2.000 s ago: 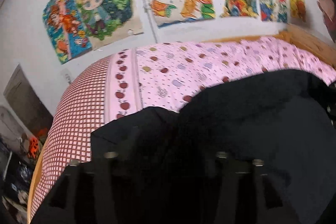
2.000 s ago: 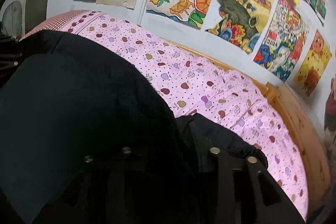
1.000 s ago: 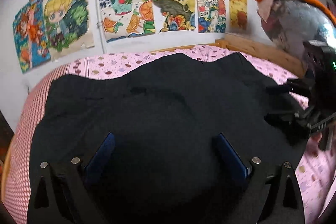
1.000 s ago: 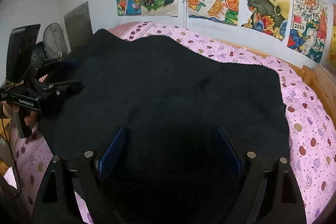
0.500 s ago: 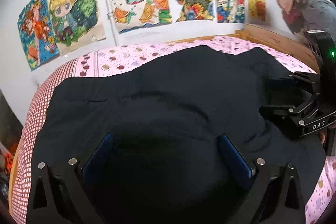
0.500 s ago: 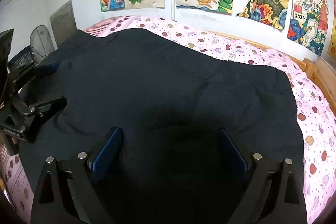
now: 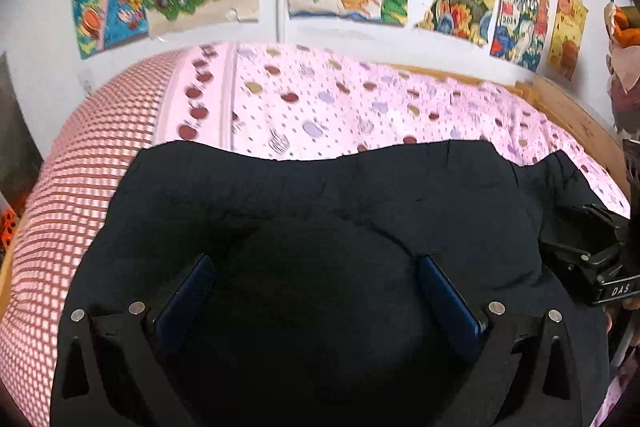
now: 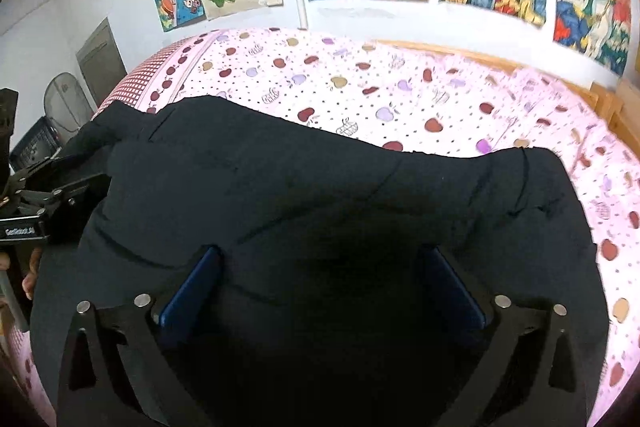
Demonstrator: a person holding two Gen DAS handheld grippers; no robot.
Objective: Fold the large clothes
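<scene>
On the pink apple-print bedsheet the dark garment lies spread and doubled over. The right gripper has its jaws opening with only loose cloth beneath, and the left gripper stands wide apart above the fabric. A blue pad could snag a wrinkle on leaving and drag the fold askew.

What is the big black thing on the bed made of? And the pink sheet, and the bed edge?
Black garment: probably soft, matte woven cloth; it creases and sags.
Pink sheet: thin printed fabric, likely cotton, with apples.
Bed edge: looks like pale unpainted wood.
</scene>
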